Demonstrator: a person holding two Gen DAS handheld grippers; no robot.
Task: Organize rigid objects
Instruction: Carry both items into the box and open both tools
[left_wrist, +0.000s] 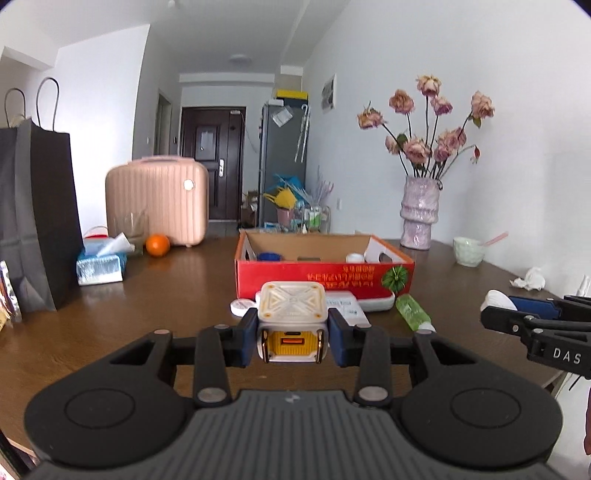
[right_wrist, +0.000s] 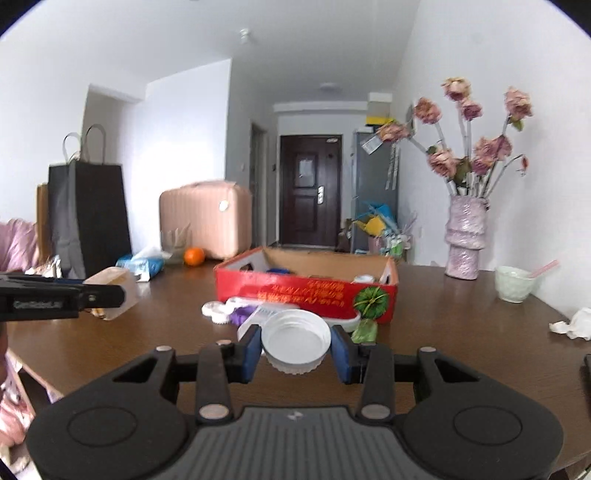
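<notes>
My left gripper (left_wrist: 291, 334) is shut on a cream and yellow cube-shaped charger (left_wrist: 291, 321), held above the table in front of the red cardboard box (left_wrist: 325, 278). My right gripper (right_wrist: 295, 345) is shut on a white round lid (right_wrist: 295, 338), also held before the red box (right_wrist: 306, 291). The right gripper shows at the right edge of the left wrist view (left_wrist: 517, 314); the left one with the charger shows at the left of the right wrist view (right_wrist: 110, 293). Small items lie inside the box.
On the brown table (left_wrist: 177, 295): a green bottle (left_wrist: 412, 312), white flat items and a round case (right_wrist: 218, 312) by the box, a tissue pack (left_wrist: 99, 264), orange (left_wrist: 157, 244), black bag (left_wrist: 37, 214), pink case (left_wrist: 157, 201), vase (left_wrist: 419, 214), bowl (left_wrist: 469, 251).
</notes>
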